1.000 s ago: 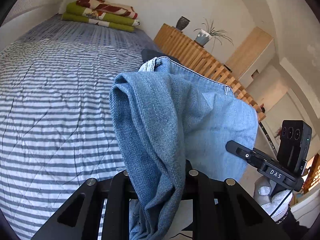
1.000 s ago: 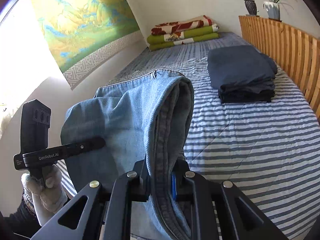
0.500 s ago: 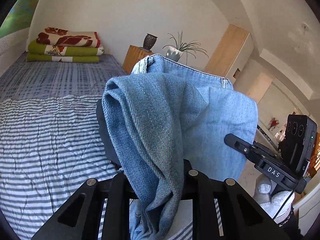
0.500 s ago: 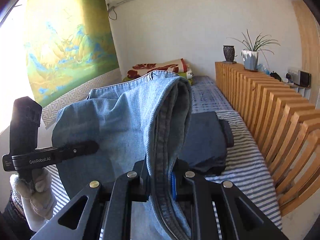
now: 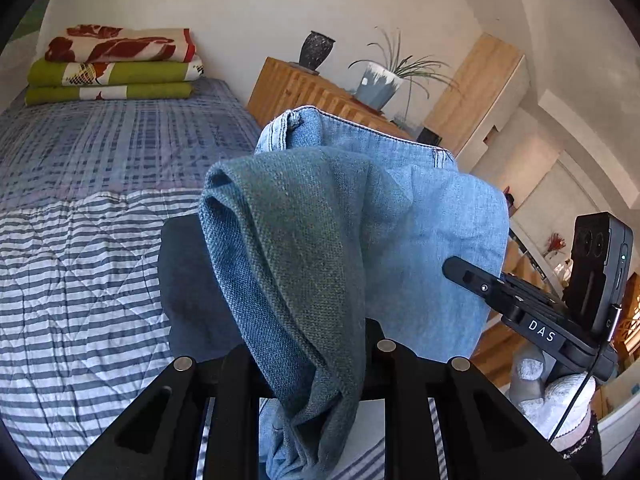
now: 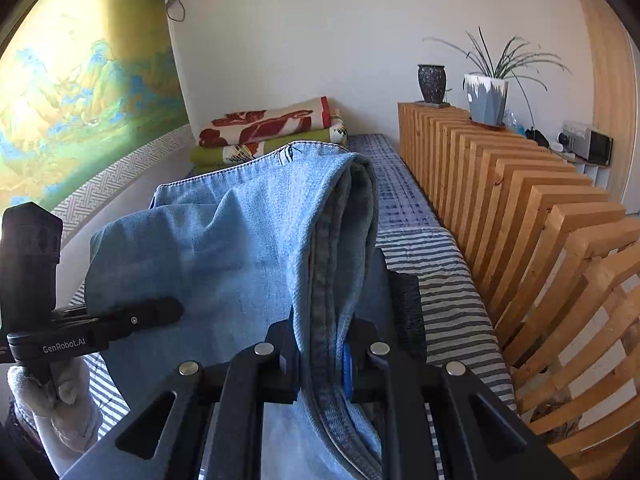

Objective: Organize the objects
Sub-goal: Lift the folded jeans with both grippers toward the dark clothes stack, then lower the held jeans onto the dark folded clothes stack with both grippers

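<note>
Folded light-blue jeans [image 5: 360,232] hang between both grippers above the striped bed [image 5: 72,280]. My left gripper [image 5: 312,356] is shut on one bunched edge of the jeans. My right gripper [image 6: 320,352] is shut on the other folded edge of the jeans [image 6: 248,248]. Each gripper shows in the other's view, the right one [image 5: 520,300] and the left one [image 6: 100,324]. A folded dark garment [image 5: 192,288] lies on the bed just beyond and below the jeans, mostly hidden; its edge shows in the right wrist view [image 6: 404,312].
A stack of folded green and red-patterned blankets [image 5: 116,64] lies at the bed's far end. A slatted wooden rail [image 6: 520,232] runs along the bed's right side, with a dark vase [image 6: 432,82] and a potted plant [image 6: 486,98] on top. A painted mural [image 6: 80,100] covers the left wall.
Both grippers have carried the jeans forward along the bed, towards the dark folded garment, which now sits right behind the jeans. Both stay shut on the jeans.
</note>
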